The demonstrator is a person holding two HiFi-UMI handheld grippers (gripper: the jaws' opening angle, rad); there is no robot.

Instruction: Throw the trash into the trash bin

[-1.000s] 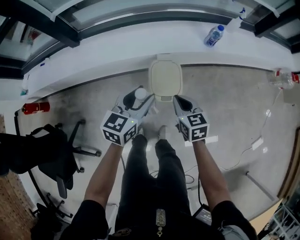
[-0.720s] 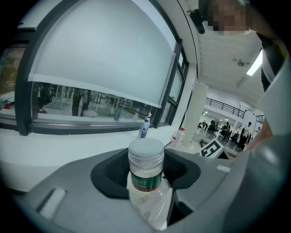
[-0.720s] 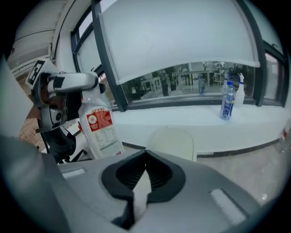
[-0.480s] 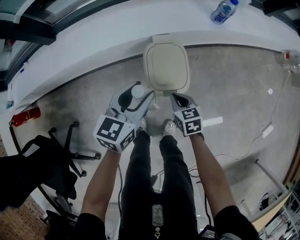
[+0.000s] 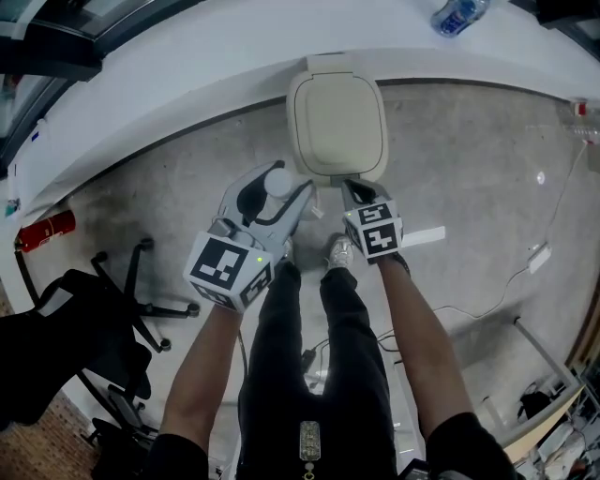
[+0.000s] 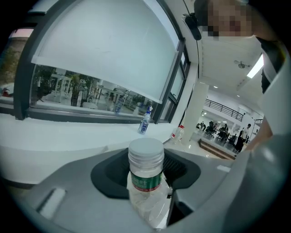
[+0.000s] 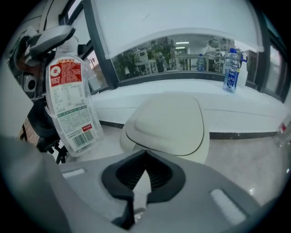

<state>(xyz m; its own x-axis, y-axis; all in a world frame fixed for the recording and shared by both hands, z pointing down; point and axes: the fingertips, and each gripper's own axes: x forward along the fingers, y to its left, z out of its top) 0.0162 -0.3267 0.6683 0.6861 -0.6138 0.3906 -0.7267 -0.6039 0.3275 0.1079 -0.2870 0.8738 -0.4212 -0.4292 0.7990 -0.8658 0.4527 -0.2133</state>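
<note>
The trash bin [image 5: 336, 117] stands on the floor against the white ledge, its cream lid down. My left gripper [image 5: 281, 187] is just before the bin's near left edge, shut on a clear plastic bottle [image 5: 278, 182] with a white cap. In the left gripper view the bottle [image 6: 145, 182] stands upright between the pads. My right gripper [image 5: 354, 190] hangs at the bin's near right edge, tilted down. In the right gripper view its tips [image 7: 144, 157] meet in front of the bin [image 7: 166, 123], with only a pale sliver between them. The labelled bottle [image 7: 68, 104] shows at left.
A blue-labelled water bottle [image 5: 459, 14] stands on the ledge behind the bin. A red fire extinguisher [image 5: 47, 230] and a black office chair [image 5: 103, 309] are on the left. A white strip [image 5: 424, 237] and cables [image 5: 506, 281] lie on the floor at right. The person's shoes [image 5: 342, 251] are just before the bin.
Both grippers have sunk toward the bin, which now looks larger and nearer. The bottle stays in the left gripper, and the lid stays down.
</note>
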